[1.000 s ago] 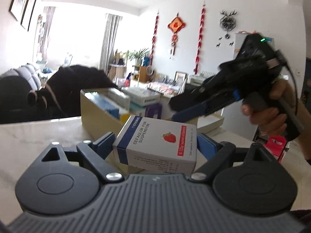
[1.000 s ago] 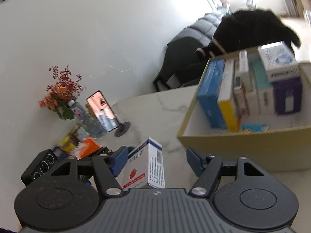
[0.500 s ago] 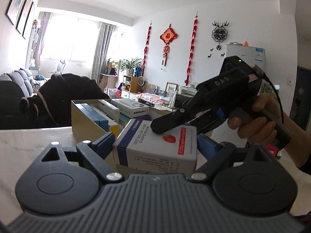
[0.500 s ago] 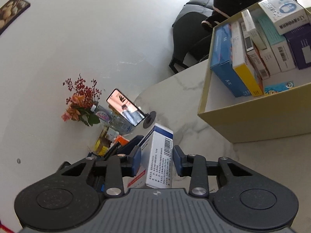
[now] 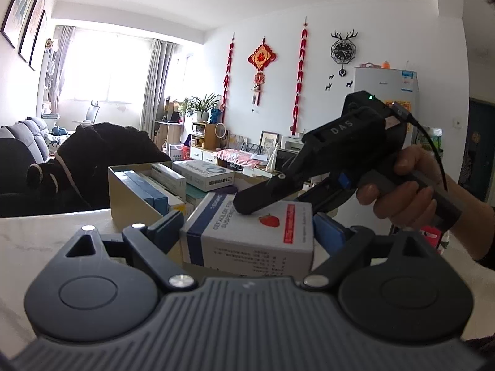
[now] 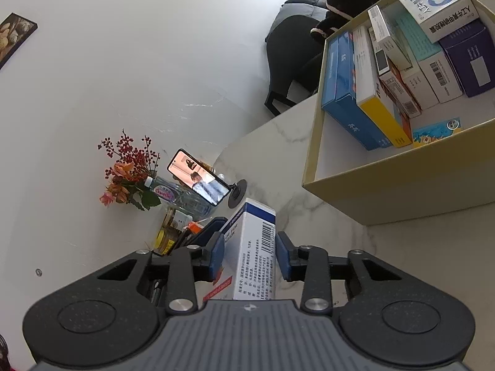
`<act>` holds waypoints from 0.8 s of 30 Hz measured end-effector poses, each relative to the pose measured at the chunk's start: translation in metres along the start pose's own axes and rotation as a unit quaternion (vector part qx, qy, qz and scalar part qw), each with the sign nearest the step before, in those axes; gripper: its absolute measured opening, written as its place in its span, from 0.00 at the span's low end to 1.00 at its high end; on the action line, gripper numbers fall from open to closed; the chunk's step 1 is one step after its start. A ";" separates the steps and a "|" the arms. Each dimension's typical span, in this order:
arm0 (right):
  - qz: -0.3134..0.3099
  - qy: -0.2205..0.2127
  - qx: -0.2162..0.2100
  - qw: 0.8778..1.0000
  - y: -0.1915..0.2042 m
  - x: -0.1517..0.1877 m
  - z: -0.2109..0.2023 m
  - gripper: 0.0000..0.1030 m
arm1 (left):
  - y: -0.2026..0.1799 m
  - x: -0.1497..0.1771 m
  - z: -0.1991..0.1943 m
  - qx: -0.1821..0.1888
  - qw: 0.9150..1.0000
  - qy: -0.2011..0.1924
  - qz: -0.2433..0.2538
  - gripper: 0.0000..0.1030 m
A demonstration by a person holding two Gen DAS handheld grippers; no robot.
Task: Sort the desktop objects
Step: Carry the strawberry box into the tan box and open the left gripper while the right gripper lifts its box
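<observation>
a white and blue medicine box (image 5: 247, 232) with a strawberry on its face sits between 2 grippers above a marble table (image 6: 309, 210). the left gripper (image 5: 246, 230) has its blue pads along both ends of the box, the left pad at the edge and the right pad touching or just beside it; whether they press cannot be told. the right gripper (image 6: 249, 253), held by a hand (image 5: 405, 191) with a dark sleeve, reaches in from the right, its upper finger (image 5: 266, 194) lying on the top face of the box. in the right wrist view its 2 pads stand narrowly apart, closed onto the box's broad faces, the barcode side facing the camera. just behind the box stands an open cardboard tray (image 6: 386, 191) with several medicine boxes packed on edge, blue and yellow ones at its left, a white one resting on top at the rear. at the table's far corner stand a phone (image 6: 198, 182) on a stand, a water bottle (image 6: 173, 191) and a bunch of red and orange flowers (image 6: 130, 173). a dark coat (image 5: 102, 160) lies over a chair beyond the table.
</observation>
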State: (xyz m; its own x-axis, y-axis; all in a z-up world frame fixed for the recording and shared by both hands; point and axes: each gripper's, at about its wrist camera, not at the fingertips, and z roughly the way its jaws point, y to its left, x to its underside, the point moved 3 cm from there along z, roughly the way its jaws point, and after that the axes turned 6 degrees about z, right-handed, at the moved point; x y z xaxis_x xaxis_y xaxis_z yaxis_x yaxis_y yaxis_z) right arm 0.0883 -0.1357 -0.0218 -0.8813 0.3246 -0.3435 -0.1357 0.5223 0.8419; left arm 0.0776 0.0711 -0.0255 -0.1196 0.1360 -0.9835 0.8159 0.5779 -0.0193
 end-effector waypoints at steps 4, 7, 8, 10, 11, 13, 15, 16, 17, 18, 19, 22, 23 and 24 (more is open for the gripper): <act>-0.001 -0.011 0.000 1.000 0.000 -0.001 -0.001 0.33 | 0.001 0.000 0.002 -0.003 1.000 0.002 -0.008 0.89; 0.002 -0.014 0.000 1.000 0.000 -0.003 -0.002 0.32 | 0.001 -0.002 0.001 -0.005 1.000 0.001 -0.009 0.89; 0.004 -0.015 -0.001 1.000 0.000 -0.004 -0.002 0.32 | 0.001 -0.003 0.002 -0.007 1.000 0.002 -0.008 0.89; 0.006 -0.018 -0.001 1.000 0.000 -0.006 -0.004 0.32 | 0.000 -0.005 0.003 -0.011 1.000 0.002 -0.006 0.90; 0.006 -0.019 -0.001 1.000 0.000 -0.007 -0.004 0.32 | 0.000 -0.005 0.003 -0.013 1.000 0.001 -0.006 0.90; 0.007 -0.024 0.002 1.000 -0.001 -0.008 -0.005 0.32 | -0.001 -0.005 0.003 -0.013 1.000 0.002 -0.006 0.91; 0.012 -0.030 0.007 0.999 -0.005 -0.011 -0.006 0.31 | -0.004 -0.004 0.000 -0.013 1.000 0.002 -0.006 0.91; 0.017 -0.032 0.009 0.999 -0.007 -0.012 -0.007 0.31 | -0.004 -0.004 0.001 -0.013 1.000 0.002 -0.007 0.92; 0.021 -0.034 0.010 0.999 -0.009 -0.013 -0.008 0.31 | -0.003 -0.004 0.001 -0.014 1.000 0.002 -0.007 0.92; 0.027 -0.036 0.008 0.999 -0.011 -0.014 -0.008 0.31 | -0.003 -0.004 0.001 -0.015 1.000 0.002 -0.008 0.92; 0.032 -0.039 0.008 0.999 -0.013 -0.015 -0.009 0.31 | -0.003 -0.005 0.001 -0.016 1.000 0.003 -0.008 0.93; 0.032 -0.058 0.015 0.998 -0.015 -0.022 -0.016 0.31 | -0.002 -0.004 0.000 -0.019 1.000 0.007 -0.012 0.93; 0.034 -0.068 0.018 0.997 -0.016 -0.027 -0.020 0.31 | -0.001 -0.003 0.000 -0.021 1.000 0.007 -0.014 0.93; 0.034 -0.078 0.024 0.996 -0.018 -0.032 -0.025 0.31 | 0.000 -0.003 -0.001 -0.022 1.000 0.008 -0.016 0.93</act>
State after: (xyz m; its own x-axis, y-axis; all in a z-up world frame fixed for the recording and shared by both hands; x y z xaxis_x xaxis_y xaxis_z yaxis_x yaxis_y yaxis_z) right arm 0.1079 -0.1752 -0.0156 -0.8058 0.4774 -0.3504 -0.0531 0.5309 0.8457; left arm 0.0774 0.0712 -0.0225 -0.1548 0.1288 -0.9795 0.7855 0.6173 -0.0430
